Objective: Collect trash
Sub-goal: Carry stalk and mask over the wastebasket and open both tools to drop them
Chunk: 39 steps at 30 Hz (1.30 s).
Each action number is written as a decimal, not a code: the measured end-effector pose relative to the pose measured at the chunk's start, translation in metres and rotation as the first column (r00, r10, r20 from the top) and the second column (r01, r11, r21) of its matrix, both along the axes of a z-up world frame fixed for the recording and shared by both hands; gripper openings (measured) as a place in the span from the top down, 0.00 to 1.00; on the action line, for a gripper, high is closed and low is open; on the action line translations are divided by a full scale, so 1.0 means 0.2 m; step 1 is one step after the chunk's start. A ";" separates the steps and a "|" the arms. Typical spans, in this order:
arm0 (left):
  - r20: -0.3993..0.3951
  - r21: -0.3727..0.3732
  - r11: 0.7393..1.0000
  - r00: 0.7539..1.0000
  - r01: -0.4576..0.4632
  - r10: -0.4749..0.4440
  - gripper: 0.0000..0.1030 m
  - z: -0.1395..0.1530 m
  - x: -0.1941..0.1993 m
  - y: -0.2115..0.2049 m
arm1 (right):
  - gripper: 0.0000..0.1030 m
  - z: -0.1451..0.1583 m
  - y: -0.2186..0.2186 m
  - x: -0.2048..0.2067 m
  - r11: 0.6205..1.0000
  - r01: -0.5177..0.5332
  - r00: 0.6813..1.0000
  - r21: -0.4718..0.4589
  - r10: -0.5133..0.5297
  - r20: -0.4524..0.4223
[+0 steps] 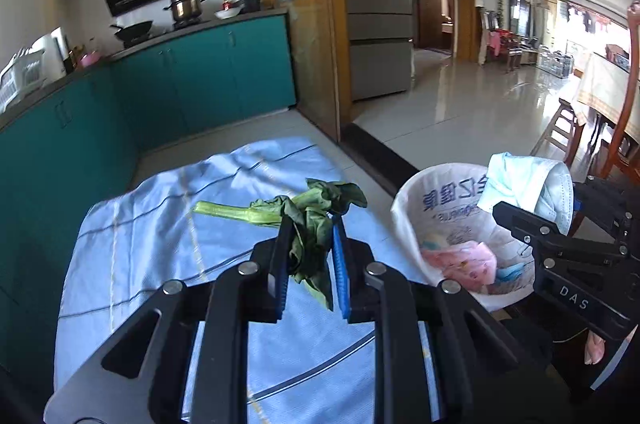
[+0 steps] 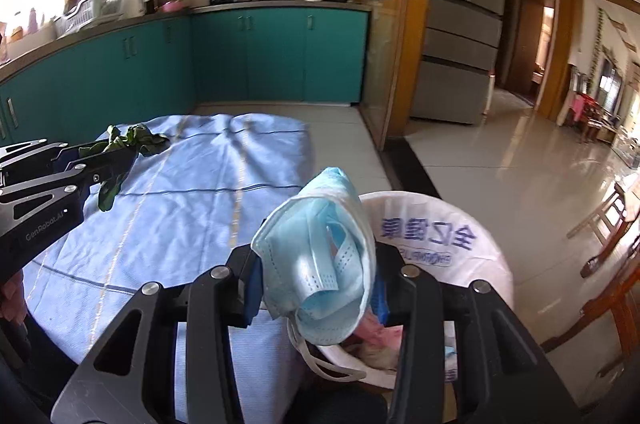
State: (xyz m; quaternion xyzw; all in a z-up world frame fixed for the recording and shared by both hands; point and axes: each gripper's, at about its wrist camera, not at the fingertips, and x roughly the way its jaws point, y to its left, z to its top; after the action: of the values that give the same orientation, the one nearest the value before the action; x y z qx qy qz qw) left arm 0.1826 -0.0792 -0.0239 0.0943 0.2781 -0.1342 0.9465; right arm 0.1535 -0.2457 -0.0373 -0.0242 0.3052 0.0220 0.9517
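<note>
Left wrist view: left hand-held gripper (image 1: 309,224) level over the desk (image 1: 160,224), which is covered in blue cloth. Jaws narrowed on a wilted leafy green (image 1: 308,220); its pale stalk points ahead-left and a limp leaf hangs between the fingers. To its right stands the white bag-lined trash bin (image 1: 412,216), its near rim cut off by the right hand-held gripper (image 1: 516,220), which carries a blue face mask (image 1: 520,183).

Right wrist view: right gripper clamped on the mask, held above the bin's left rim. The mask hides the fingertips. Bin contents hard to read, possibly pink wrappers (image 2: 380,338).
</note>
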 end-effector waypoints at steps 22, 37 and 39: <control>-0.039 0.034 0.965 0.966 0.258 -0.257 0.80 -0.16 0.17 -0.76 | 0.59 -0.07 -0.51 -0.10 0.968 0.252 0.968 0.000 -0.252 -0.006; -0.155 0.032 0.956 0.946 0.293 -0.285 0.80 -0.41 0.35 -1.02 | 0.59 -0.23 -0.63 -0.02 0.949 0.314 0.947 0.029 -0.311 -0.081; -0.164 0.033 0.955 0.944 0.296 -0.287 0.80 -0.43 0.36 -1.04 | 0.59 -0.25 -0.64 -0.01 0.948 0.316 0.946 0.034 -0.312 -0.090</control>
State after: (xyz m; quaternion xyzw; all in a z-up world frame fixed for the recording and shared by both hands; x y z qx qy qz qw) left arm 0.2550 -0.2872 -0.1098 0.1506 0.3385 -0.2716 0.8883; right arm 0.1510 -0.3740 -0.0865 0.0485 0.3439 -0.1218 0.9298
